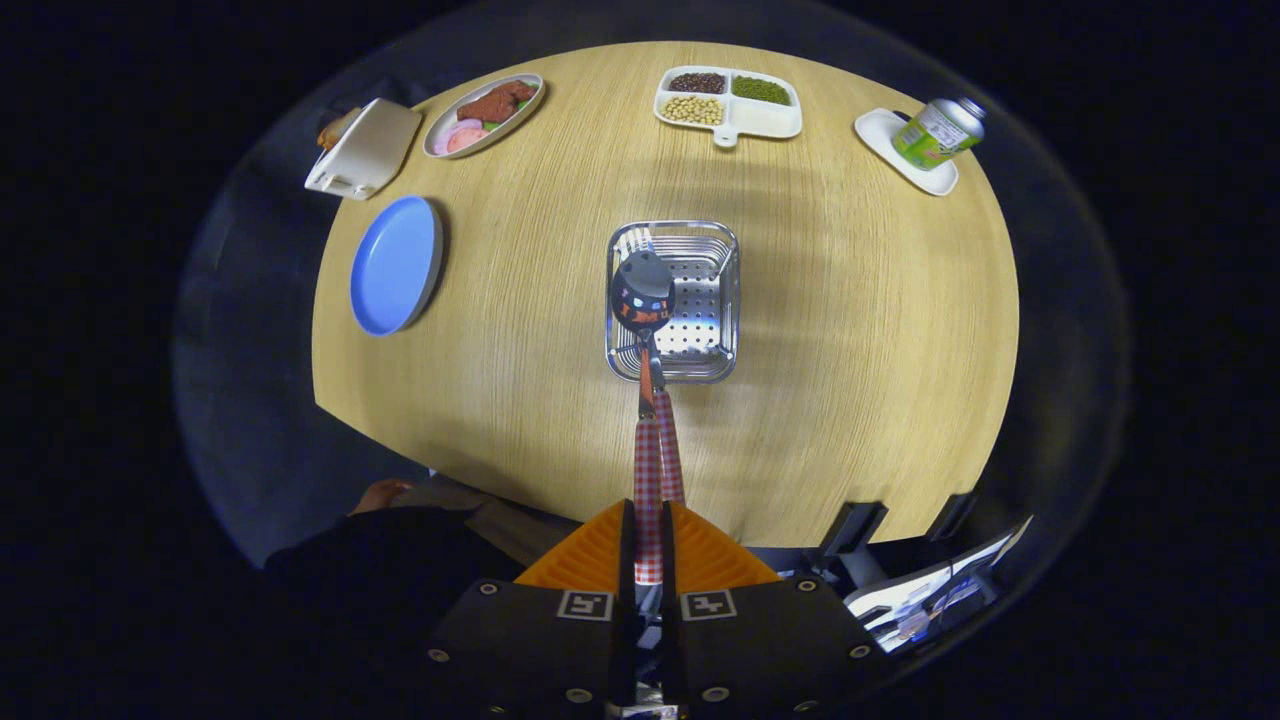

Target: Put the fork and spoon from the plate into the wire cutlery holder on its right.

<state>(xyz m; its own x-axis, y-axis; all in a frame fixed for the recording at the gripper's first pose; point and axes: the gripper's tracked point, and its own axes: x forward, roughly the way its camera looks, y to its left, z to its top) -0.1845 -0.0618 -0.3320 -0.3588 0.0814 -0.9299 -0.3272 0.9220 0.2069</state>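
Spoon and fork are both pinched together in the tool, fingers clamped narrow on the red-checked handles, heads pointing down over the wire cutlery holder in the middle of the worktop. From the gripper view we're looking pretty much straight down on it. Blue plate sits off to one side, well apart from the holder, with nothing on it, so I'd say the pickup part is done and what's left is the drop.

Handling-wise: two thin stiff pieces, light, and probably slick against each other, so they could scissor or slide if the grip eases unevenly. Grip is at the handle ends, which leaves the heads free to go in first, seems like the right spot to me.

Hard to tell stuff: the spoon bowl covers most of the fork, only the tines peek out past it. I can't tell if the heads are already inside the holder's rim or just hovering above it, the top-down angle kills the depth.
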